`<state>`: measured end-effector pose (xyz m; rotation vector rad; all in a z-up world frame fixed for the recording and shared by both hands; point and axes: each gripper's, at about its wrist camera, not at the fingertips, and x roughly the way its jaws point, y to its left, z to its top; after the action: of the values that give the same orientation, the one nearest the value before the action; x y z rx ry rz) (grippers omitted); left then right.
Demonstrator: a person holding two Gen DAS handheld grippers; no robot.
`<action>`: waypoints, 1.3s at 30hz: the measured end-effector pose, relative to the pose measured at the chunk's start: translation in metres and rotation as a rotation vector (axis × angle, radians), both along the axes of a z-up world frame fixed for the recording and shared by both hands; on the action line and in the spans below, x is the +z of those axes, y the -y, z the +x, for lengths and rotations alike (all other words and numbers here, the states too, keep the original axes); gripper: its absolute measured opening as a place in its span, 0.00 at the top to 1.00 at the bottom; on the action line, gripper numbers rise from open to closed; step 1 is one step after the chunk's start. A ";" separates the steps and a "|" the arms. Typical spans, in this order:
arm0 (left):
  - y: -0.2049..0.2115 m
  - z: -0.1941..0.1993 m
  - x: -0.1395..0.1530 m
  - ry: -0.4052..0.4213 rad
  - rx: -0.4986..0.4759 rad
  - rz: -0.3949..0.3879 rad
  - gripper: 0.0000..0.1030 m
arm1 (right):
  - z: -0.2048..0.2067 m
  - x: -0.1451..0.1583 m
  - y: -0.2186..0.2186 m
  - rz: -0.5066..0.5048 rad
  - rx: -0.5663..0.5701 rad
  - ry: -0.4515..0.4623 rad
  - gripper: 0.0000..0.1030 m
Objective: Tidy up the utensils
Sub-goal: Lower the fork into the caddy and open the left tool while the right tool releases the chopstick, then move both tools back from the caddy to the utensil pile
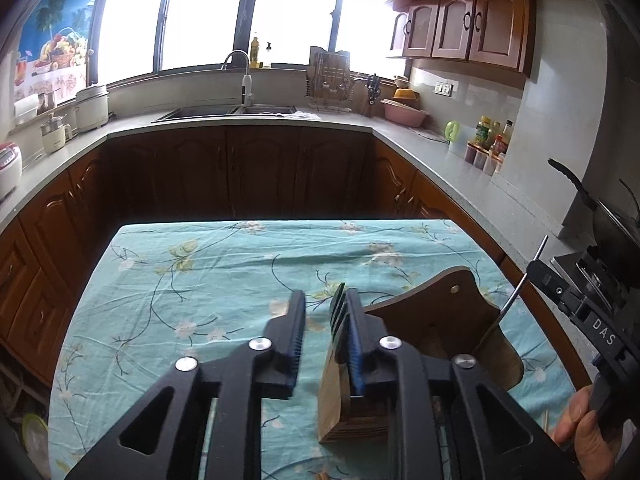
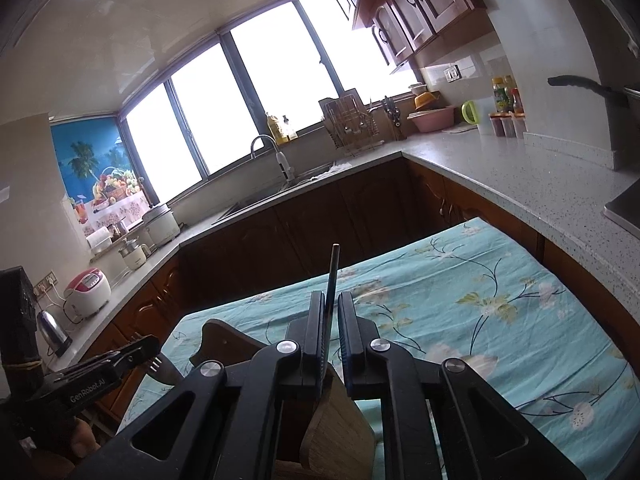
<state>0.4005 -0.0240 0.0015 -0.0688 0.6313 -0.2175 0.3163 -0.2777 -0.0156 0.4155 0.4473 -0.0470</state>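
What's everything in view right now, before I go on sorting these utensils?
utensil holder: 1, brown wood, on the table's near right
fork: 1, dark, tines up beside the left gripper's right finger
metal rod: 1, silvery, slanting down into the holder
tablecloth: 1, teal floral, covering the table
sink: 1, steel, under the windows
rice cooker: 1, white, far-left counter
basin: 1, pink, far-right counter
pan handle: 1, black, right edge
left gripper: black, open over the holder
right gripper: black, rod between its fingers, grip unclear
right hand: on the right gripper's handle
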 end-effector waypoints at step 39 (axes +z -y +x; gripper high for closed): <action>-0.074 -0.154 -0.007 -0.057 0.105 -0.136 0.09 | -0.134 0.021 0.006 0.028 0.017 -0.006 0.16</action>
<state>0.2464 0.0501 -0.0052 -0.2395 0.6670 -0.1568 0.1823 -0.2839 0.0054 0.4388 0.4583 -0.0252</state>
